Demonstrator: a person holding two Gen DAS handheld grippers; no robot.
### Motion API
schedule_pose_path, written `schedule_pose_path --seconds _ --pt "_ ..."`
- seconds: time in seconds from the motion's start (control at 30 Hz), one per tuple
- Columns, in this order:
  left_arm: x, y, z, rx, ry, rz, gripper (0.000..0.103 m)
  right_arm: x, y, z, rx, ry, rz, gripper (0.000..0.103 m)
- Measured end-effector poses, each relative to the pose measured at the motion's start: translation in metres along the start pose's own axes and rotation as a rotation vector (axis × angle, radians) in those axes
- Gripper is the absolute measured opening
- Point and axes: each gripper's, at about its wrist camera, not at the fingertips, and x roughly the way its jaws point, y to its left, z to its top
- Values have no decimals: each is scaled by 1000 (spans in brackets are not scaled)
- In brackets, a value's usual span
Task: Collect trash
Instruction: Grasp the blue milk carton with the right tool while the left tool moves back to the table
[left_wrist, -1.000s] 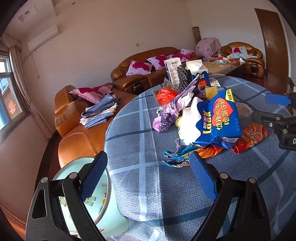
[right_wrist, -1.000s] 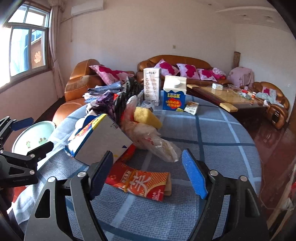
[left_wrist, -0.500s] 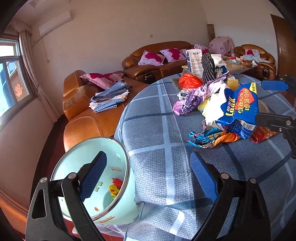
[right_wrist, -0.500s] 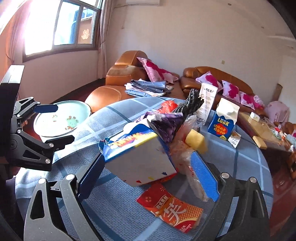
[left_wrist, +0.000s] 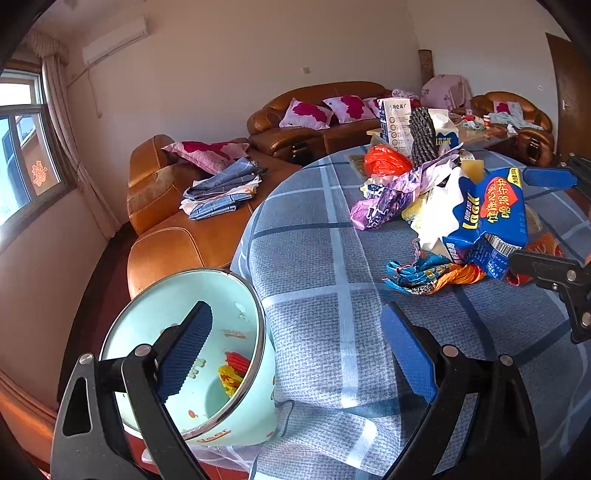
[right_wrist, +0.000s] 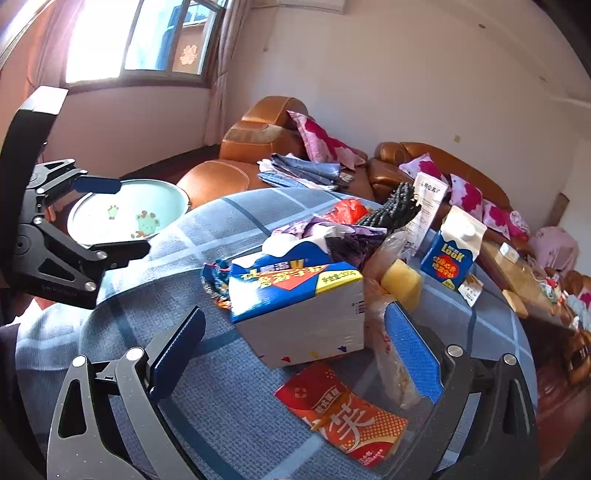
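Observation:
A heap of trash lies on the round table with the blue checked cloth (left_wrist: 332, 258). A blue milk carton (right_wrist: 295, 295) lies on its side between and just ahead of my right gripper's (right_wrist: 295, 314) fingers; the jaws are opening and no pad presses on it. In front of the carton lies a red flat packet (right_wrist: 343, 410). A crumpled blue-and-orange wrapper (left_wrist: 428, 273) and a purple wrapper (left_wrist: 384, 199) lie beside it. My left gripper (left_wrist: 295, 314) stands open and empty at the table's edge, its left finger over the mint-green bin (left_wrist: 229, 406), which holds red and yellow scraps.
Further back on the table are a red plastic bag (left_wrist: 384, 162), a yellow sponge (right_wrist: 400, 282), an upright blue carton (right_wrist: 454, 254) and a tall white box (right_wrist: 428, 199). Brown leather sofas (left_wrist: 177, 236) with cushions and folded cloth stand behind the table and the bin.
The left view has swung toward the table's edge, so the bin now sits under the left finger. The right gripper has rolled, widened its jaws and come closer to the lying carton.

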Motion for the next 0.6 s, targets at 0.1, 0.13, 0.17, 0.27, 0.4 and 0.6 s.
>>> schedule_pose_path --seconds 0.1,0.13,0.17,0.27,0.4,0.6 --pt "1 -4 -1 10 4 -7 91 11 -3 8 1 12 -15 96" --pt "1 -5 0 13 3 -10 91 15 -5 10 6 21 -10 96" --pt "0 -5 0 15 0 -10 91 19 -7 11 9 29 -7 96" --pt "0 -4 1 11 -2 -12 91 27 -8 9 18 60 23 85" --pt "1 -4 2 2 -3 -20 91 17 -8 10 58 16 58 75" --pt "2 -13 7 25 -15 -39 91 -15 -8 17 135 -132 17 75"
